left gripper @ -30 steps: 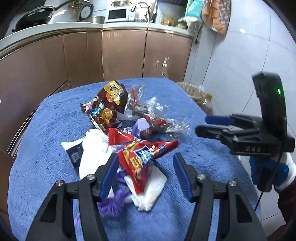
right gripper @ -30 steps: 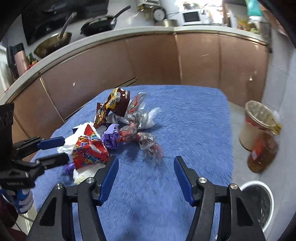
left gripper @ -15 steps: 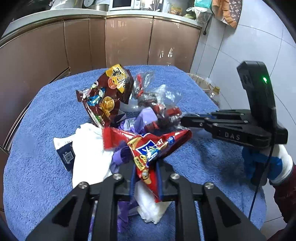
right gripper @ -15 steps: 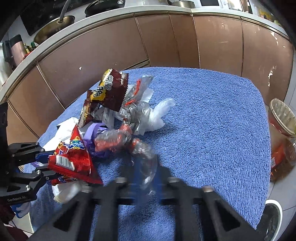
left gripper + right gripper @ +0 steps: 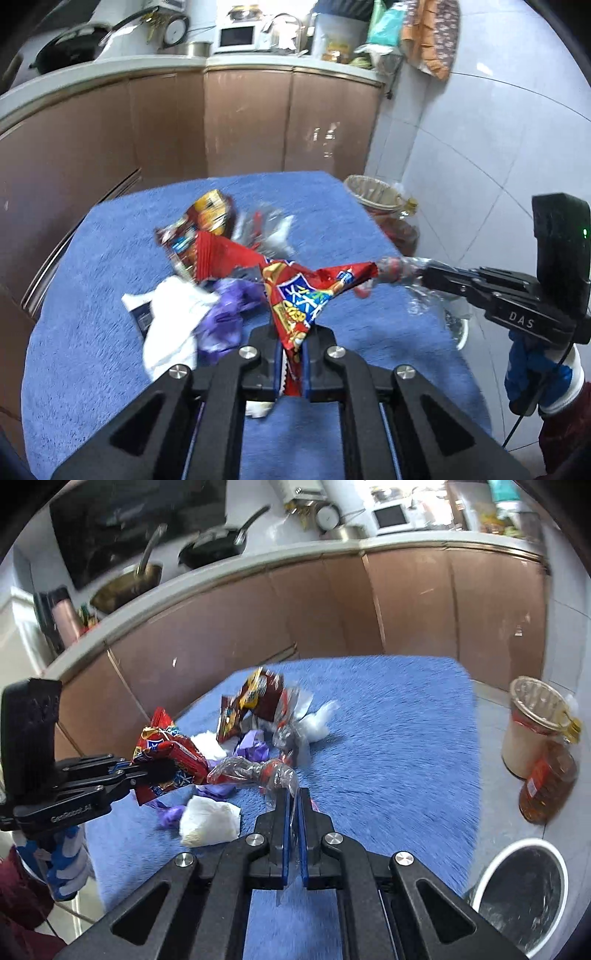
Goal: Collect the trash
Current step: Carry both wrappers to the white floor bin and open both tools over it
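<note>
A heap of trash lies on the blue-towelled table: a brown snack bag, white tissue and a purple wrapper. My left gripper is shut on a red snack wrapper, held just above the heap. My right gripper is shut on a crumpled clear plastic wrapper, which stretches toward the red wrapper. The two grippers point at each other across the heap.
On the floor to the right of the table stand a white trash bin, an amber oil bottle and a lined bucket. Brown kitchen cabinets run behind the table. A gloved hand holds the right gripper.
Both grippers went from open to shut, the left on the red wrapper, the right on the clear plastic. Both wrappers have lifted off the heap.
</note>
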Available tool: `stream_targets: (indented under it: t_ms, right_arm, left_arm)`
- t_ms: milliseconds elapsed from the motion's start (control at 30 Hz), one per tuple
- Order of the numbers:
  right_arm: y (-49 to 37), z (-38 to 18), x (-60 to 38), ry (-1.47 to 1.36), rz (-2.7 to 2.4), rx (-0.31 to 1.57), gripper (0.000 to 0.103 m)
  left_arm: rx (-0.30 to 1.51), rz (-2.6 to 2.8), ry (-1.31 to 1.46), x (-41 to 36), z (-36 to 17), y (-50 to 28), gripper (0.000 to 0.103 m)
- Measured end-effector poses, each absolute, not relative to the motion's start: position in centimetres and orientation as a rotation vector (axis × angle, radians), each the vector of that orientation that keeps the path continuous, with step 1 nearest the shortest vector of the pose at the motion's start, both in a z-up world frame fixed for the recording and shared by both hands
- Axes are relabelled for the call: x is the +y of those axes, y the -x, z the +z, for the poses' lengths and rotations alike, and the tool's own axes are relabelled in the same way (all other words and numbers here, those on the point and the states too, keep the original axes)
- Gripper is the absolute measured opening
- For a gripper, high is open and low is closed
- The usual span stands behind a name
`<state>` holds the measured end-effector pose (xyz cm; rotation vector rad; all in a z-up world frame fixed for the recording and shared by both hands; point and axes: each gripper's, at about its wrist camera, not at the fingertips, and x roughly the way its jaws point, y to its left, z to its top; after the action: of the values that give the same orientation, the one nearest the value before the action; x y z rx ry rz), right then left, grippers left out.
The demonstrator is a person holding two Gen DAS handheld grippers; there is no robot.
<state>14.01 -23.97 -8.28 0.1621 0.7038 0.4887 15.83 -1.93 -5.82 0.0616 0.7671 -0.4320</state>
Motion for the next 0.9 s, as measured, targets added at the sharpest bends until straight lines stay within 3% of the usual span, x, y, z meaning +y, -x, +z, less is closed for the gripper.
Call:
stream_targets:
  t_ms: [333, 600, 900]
  right_arm:
    - [-8.2, -10.1, -38.0, -0.257, 0.006, 0.669, 0.004]
    - [-9.1, -16.2, -45.5, -0.253, -0.26, 0.766, 0.006]
    - [-12.1, -22.5, -50.1, -0.278, -0.336, 0.857, 0.007]
  left_arm:
    - [0.787, -0.698, -0.163, -17.5, -5.1, -16.2, 0.007]
    - [0.904, -0.864, -0.246, -31.8, -9.8, -18.9, 0.007]
    - [1.097, -0.892, -0.198, -40.0, -17.0, -24.0, 0.011]
